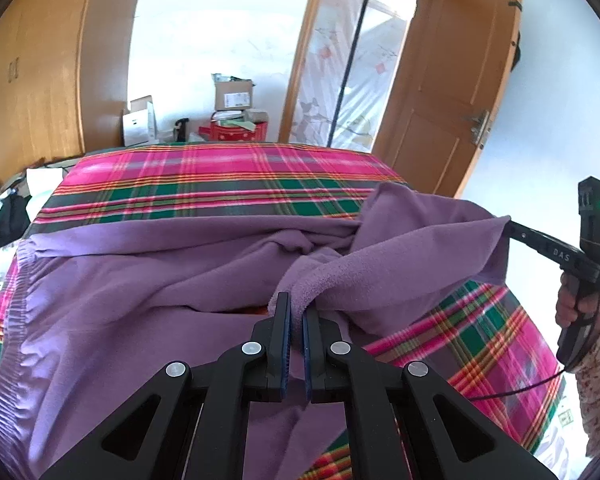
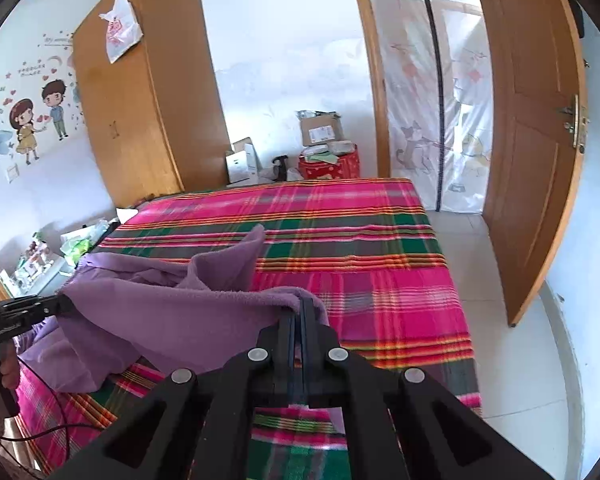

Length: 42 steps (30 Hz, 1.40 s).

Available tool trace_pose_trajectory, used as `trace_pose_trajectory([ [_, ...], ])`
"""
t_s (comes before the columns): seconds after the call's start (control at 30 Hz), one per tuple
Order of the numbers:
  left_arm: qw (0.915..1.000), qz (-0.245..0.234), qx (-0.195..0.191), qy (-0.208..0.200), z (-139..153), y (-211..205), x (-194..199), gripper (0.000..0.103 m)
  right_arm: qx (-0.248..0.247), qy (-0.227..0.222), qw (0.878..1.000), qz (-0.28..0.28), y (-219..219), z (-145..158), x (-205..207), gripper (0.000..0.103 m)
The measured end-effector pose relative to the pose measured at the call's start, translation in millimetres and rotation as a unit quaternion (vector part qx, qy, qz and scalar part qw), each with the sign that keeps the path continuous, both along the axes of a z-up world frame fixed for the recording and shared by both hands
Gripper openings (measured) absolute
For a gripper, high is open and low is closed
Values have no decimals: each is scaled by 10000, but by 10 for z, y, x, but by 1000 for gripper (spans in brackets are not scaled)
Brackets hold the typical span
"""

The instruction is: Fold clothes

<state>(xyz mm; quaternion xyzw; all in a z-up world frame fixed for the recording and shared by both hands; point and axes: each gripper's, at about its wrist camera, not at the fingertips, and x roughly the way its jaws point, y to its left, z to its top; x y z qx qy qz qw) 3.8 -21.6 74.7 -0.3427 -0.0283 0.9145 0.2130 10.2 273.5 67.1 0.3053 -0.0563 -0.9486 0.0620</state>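
A: What's nearest to us?

B: Our left gripper (image 1: pixel 296 320), its pads drawn nearly together on a fleecy edge of the purple garment (image 1: pixel 140 272). Our right gripper (image 2: pixel 300 312) is pressed tight on another edge of the same garment (image 2: pixel 172 312), lifted off the bed.

A: Why hold it at two points?

B: We judge it's to stretch the edge taut between us, so it can be carried over as a fold. The span between the grippers hangs clear.

A: And beyond that?

B: The rest of the garment lies rumpled on the plaid bedspread (image 2: pixel 360 240), its gathered waistband (image 1: pixel 8 320) at the left. Farther off, cardboard boxes (image 1: pixel 232 96) sit against the wall between a wooden wardrobe (image 2: pixel 140 100) and an open door (image 1: pixel 460 80).
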Motion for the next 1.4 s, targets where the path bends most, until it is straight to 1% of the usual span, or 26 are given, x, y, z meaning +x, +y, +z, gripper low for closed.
trace_pose_trajectory([
  [0.33,9983,-558,33,159,104,311,171,6,106,-148,9983,-549,310,-45,208,2],
  [0.57,9959,-908,-2,-18,26,502,256,6,71,-228,9968,-766,460,-110,364,2],
  [0.73,9941,-1081,-63,-76,-3,588,330,6,14,-182,9960,-876,519,-127,471,2],
  [0.93,9906,-1358,-134,-135,-50,686,437,6,-106,-150,9929,-1177,657,-166,675,3],
  [1.03,9884,-1503,-168,-166,-77,735,492,6,-198,-392,9910,-1262,726,-271,719,4],
  [1.17,9851,-1696,-214,-208,-113,801,565,6,9,-658,9902,-1230,734,-326,776,4],
  [1.2,9842,-1744,-226,-218,-122,817,583,6,94,-714,9900,-1217,737,-325,794,6],
  [1.3,9824,-1821,-296,-281,-169,814,612,6,335,-771,9902,-1115,743,-264,865,16],
  [1.37,9815,-1850,-353,-332,-206,797,623,6,407,-726,9914,-1009,756,-175,917,19],
  [1.4,9814,-1852,-378,-341,-220,792,620,6,394,-671,9923,-967,776,-124,934,23],
])
